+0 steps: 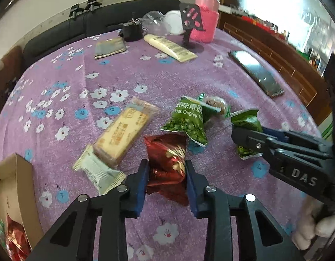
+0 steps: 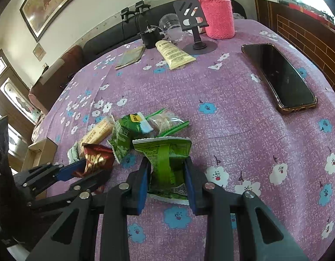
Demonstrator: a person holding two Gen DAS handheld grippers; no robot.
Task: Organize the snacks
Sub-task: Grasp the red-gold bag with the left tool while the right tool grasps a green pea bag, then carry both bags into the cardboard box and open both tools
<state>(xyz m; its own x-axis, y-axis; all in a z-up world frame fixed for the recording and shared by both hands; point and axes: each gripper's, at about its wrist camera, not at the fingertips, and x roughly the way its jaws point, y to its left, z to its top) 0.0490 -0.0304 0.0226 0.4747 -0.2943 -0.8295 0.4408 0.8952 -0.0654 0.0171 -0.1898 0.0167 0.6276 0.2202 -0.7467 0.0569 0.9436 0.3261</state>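
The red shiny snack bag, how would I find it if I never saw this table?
Look at the purple flowered tablecloth and find the heap of snacks near its front edge. The red foil packet sits at the near side of that heap, pinched in the left tool. Its neighbours are green pea packets or pale wrapped bars; it is the only red one on the cloth.

Crumpled red foil packet point(image 1: 167, 163), green pea packets point(image 1: 188, 121) point(image 2: 168, 163), beige wafer bars point(image 1: 124, 132) on purple cloth
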